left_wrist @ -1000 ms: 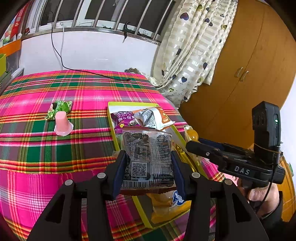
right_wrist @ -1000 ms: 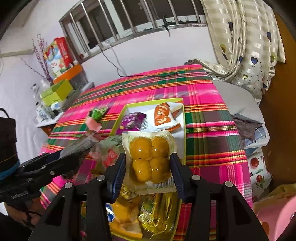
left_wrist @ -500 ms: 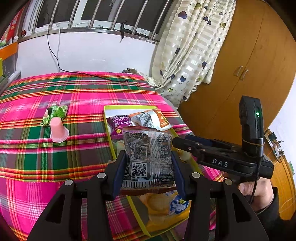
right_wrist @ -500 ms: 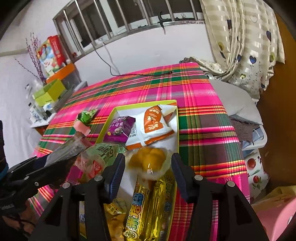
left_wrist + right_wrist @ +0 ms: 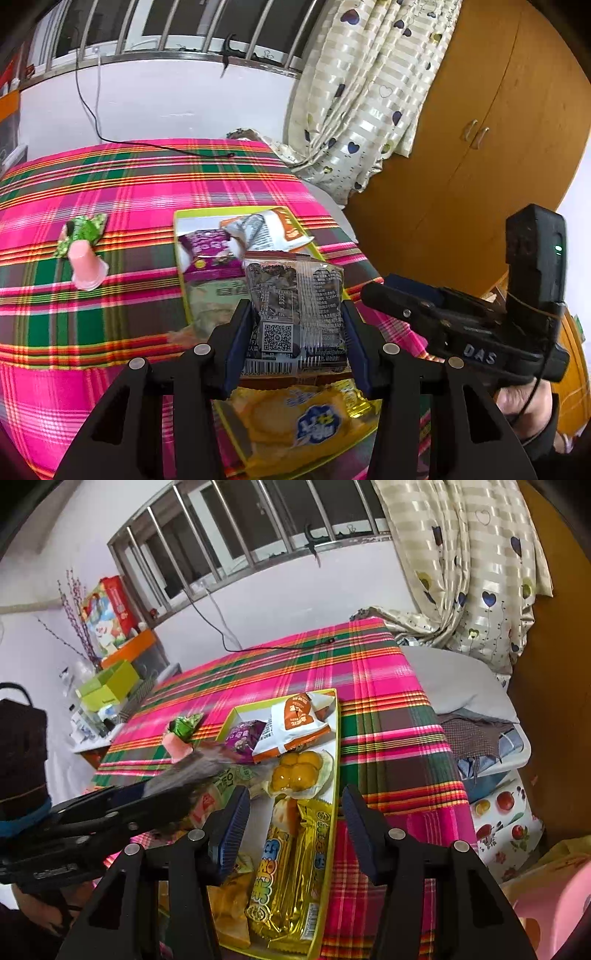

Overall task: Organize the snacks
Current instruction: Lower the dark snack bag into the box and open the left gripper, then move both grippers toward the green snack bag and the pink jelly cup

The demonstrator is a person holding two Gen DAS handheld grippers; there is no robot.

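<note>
Over a plaid-clothed table [image 5: 110, 206], the left gripper [image 5: 295, 343] clamps a dark snack packet [image 5: 295, 314] above the tray [image 5: 334, 760]; the right gripper [image 5: 295, 830] gapes empty, egg-yolk pack [image 5: 295, 771] lying just ahead.

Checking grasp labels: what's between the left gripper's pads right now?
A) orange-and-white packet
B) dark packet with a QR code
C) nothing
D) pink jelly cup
B: the left gripper has its pads pressed on the dark QR-code packet, held above the tray.
</note>
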